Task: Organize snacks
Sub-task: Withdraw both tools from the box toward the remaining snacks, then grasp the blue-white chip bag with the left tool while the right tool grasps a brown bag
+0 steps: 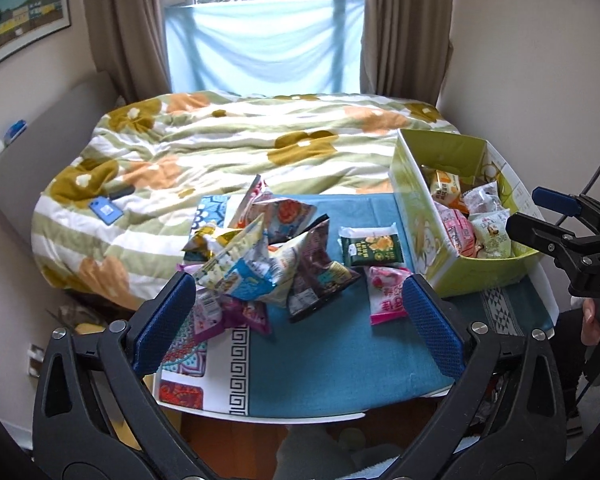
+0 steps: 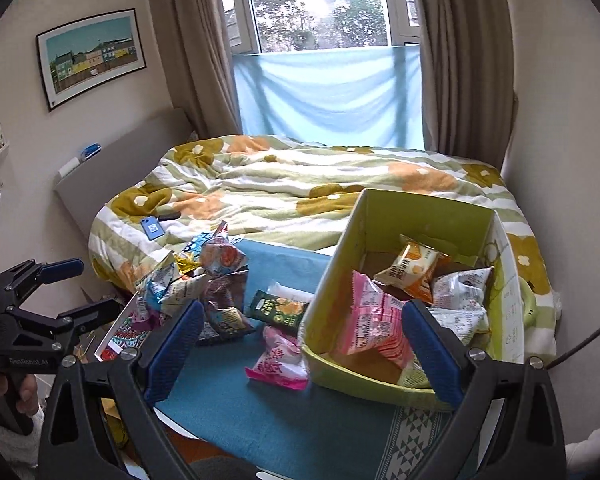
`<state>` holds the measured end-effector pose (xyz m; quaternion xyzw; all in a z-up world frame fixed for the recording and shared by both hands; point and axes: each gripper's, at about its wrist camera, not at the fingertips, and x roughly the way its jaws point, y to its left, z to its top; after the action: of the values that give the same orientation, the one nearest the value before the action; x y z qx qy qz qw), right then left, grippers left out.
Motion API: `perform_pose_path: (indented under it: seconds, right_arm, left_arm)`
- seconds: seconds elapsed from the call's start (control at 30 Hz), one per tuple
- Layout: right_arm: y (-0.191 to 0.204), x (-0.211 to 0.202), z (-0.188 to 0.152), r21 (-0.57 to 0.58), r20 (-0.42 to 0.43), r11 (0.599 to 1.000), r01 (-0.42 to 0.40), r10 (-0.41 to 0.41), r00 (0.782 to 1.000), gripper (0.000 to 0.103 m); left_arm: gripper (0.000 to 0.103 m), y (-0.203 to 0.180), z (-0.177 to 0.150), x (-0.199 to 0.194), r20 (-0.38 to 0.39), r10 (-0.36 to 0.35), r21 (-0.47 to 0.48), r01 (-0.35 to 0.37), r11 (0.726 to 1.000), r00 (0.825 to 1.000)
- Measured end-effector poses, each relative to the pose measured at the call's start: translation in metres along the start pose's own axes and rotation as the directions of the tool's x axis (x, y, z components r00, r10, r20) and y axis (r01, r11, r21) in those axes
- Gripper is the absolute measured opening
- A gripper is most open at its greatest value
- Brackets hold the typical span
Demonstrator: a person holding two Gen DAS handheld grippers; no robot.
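Left wrist view: left claw (image 1: 296, 320) gapes empty over the blue-clothed worktop (image 1: 332, 360), right claw (image 2: 300, 344) likewise spread. Snack packets (image 1: 260, 256) heap mid-cloth; the green box (image 1: 496, 268) holds more. Beyond lie the flowered bed (image 1: 220, 140) and curtained window (image 1: 264, 52).

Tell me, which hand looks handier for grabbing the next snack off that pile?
Probably the left. The left gripper hangs open with the snack pile between its fingers, while the right gripper, also open, faces the green box.

The lower packets in the snack pile (image 1: 256, 264) are hidden by upper ones; print on the box (image 2: 512, 320) is unreadable.
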<state>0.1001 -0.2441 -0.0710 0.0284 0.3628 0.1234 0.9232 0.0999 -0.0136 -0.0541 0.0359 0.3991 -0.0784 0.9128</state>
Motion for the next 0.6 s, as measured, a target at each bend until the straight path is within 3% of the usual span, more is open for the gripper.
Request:
perform_pose_path:
  seconds: [0.23, 0.43, 0.6]
  right_arm:
    - [0.039, 0.053, 0.001, -0.072, -0.086, 0.992, -0.102, 0.095, 0.992, 0.099]
    - [0.059, 0.108, -0.004, -0.124, -0.186, 0.985, -0.119, 0.095, 0.978, 0.099]
    - [0.067, 0.153, -0.010, -0.158, -0.274, 0.981, -0.112, 0.065, 0.960, 0.098]
  left_arm:
    - [0.102, 0.038, -0.004, 0.036, -0.077, -0.011, 0.004, 0.011, 1.000, 0.997]
    - [0.102, 0.038, -0.003, 0.089, -0.157, -0.034, 0.083, 0.048, 0.995, 0.987]
    - [0.102, 0.032, 0.001, 0.131, -0.203, 0.006, 0.201, 0.036, 0.979, 0.979]
